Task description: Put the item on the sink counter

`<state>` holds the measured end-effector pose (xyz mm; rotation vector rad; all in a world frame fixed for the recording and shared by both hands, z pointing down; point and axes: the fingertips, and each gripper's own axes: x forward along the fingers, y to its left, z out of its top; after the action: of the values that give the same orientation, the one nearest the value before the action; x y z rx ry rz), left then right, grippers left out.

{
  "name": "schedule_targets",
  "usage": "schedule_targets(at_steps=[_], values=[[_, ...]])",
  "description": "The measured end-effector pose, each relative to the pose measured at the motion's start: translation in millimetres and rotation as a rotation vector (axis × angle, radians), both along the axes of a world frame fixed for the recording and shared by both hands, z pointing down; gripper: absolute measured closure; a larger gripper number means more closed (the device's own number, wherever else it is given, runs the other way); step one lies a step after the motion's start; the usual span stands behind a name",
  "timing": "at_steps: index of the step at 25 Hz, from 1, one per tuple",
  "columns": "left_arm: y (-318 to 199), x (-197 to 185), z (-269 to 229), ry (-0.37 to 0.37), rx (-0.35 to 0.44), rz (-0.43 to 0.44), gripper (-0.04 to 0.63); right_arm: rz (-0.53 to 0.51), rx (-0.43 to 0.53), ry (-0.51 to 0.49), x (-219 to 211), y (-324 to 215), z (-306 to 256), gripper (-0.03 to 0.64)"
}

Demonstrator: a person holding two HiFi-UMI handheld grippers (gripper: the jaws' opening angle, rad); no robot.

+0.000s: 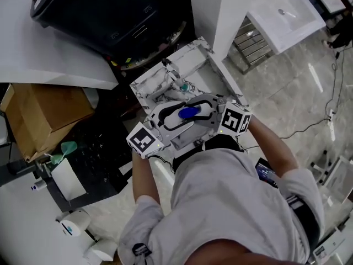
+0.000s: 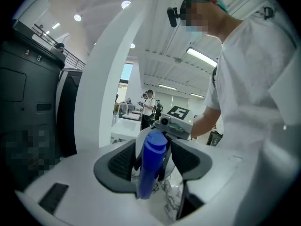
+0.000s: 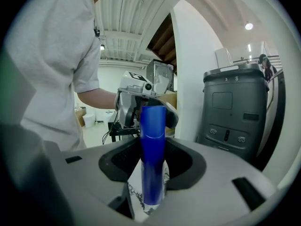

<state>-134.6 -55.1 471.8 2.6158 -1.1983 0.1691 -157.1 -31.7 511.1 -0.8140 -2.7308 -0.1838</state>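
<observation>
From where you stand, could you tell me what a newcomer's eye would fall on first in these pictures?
The bright blue plastic cylinder stands out first, caught between two claws that meet over the white marble-veined sink counter in the middle of the head view. The right claw is clamped on it, while the left claw stands open around it. A big dark grey machine fills the upper left.

A white pillar (image 1: 223, 10) stands on grey marbled floor (image 1: 292, 87) under strip lights (image 2: 203, 56).
</observation>
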Motion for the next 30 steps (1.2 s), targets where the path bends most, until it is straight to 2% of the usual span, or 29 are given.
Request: schedule_targets(at_steps=[2, 4, 7, 13, 16, 21, 30], values=[[6.5, -7.9, 3.1, -0.015, 0.007, 0.031, 0.356, -0.004, 0.012, 0.013, -10.4, 7.8, 0.8, 0.463], [12.4, -14.8, 4.6, 0.001, 0.005, 0.039, 0.359, -0.003, 0.017, 0.025, -20.0, 14.7, 2.0, 0.463], [18.2, -27.7, 3.5, 0.01, 0.034, 0.038, 0.422, -0.003, 0.022, 0.027, -34.2, 22.9, 4.2, 0.463], [27.4, -48.0, 8.6, -0.013, 0.083, 0.073, 0.427, 0.019, 0.043, 0.058, -56.8, 32.9, 10.4, 0.463], [29.7, -56.8, 15.5, -0.042, 0.092, 0.081, 0.428, 0.061, 0.047, 0.083, -66.7, 35.1, 17.0, 0.463], [30.9, -70.0, 27.3, -0.06, 0.112, 0.047, 0.43, 0.138, 0.069, 0.147, -81.1, 36.2, 29.1, 0.463], [33.4, -83.4, 37.9, -0.075, 0.121, 0.089, 0.434, 0.285, 0.018, 0.125, -98.6, 36.0, 42.5, 0.46]])
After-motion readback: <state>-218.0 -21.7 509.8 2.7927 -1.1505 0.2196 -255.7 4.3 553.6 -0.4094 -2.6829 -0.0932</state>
